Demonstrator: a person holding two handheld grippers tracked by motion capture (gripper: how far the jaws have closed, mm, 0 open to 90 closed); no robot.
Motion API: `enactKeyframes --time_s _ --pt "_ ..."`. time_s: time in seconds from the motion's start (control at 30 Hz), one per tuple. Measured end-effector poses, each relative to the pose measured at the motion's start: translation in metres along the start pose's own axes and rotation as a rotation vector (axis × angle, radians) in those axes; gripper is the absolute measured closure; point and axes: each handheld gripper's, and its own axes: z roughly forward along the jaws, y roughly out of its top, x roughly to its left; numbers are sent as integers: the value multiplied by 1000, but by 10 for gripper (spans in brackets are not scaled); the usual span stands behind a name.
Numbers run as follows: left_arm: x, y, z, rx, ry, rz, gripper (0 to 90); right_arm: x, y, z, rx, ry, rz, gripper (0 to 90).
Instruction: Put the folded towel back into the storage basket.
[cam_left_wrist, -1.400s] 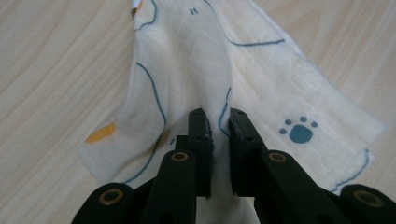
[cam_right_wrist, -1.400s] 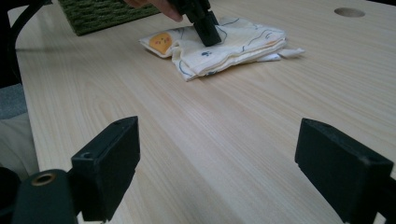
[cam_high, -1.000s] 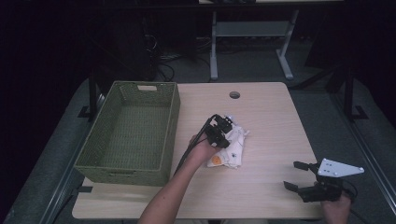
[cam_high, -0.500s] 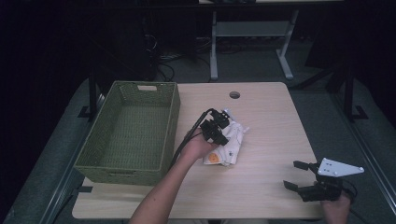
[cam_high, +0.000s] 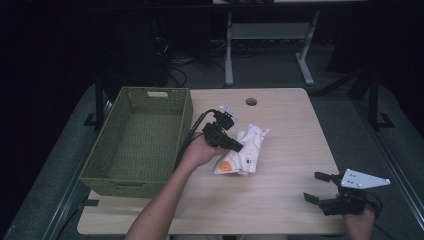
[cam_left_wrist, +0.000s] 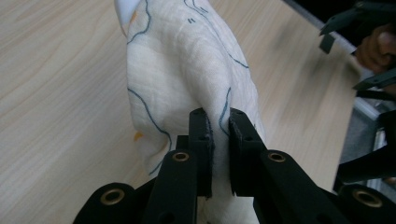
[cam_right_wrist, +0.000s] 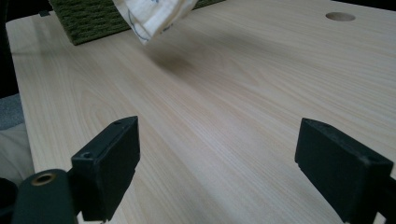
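A white cloth (cam_high: 246, 151) with thin blue lines and an orange patch hangs above the middle of the wooden table (cam_high: 280, 200). My left gripper (cam_high: 239, 146) is shut on a fold of that cloth (cam_left_wrist: 187, 74), its two black jaws pinching the fabric between them (cam_left_wrist: 218, 135). The cloth is lifted off the tabletop, and in the right gripper view its lower corner (cam_right_wrist: 152, 16) hangs over its own shadow. My right gripper (cam_high: 317, 187) rests at the table's near right corner, jaws wide apart (cam_right_wrist: 217, 158) with nothing between them.
A green woven basket (cam_high: 135, 142) with nothing visible inside stands at the table's left side, just beside my left hand. A round cable hole (cam_high: 251, 101) sits near the far edge. Beyond the table are desk legs and cables on a dark floor.
My left gripper has risen and drawn slightly toward the basket, carrying the cloth up off the table. The right gripper has stayed where it was.
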Motion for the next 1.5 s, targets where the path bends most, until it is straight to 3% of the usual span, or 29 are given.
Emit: enactKeyframes --time_s 0.13,0.27,0.43,0.53,0.77,1.5 --pt "3 -2 -12 -43 -23 -8 818 -1 0 -1 -1 -1 1 135" --pt "6 -4 -26 -61 -69 -17 818 -1 0 -1 -8 -5 2 135" --pt "7 -5 -38 -87 -97 -19 817 -1 0 -1 -7 -7 5 135" --pt "8 -6 -50 -122 -141 -25 817 -2 -1 -2 -8 -12 8 135" --pt "17 -14 -67 -154 -182 -45 817 -2 -1 -2 -14 -14 10 135" --pt "31 -32 -114 -162 -191 -49 816 -5 -2 3 15 -22 22 135"
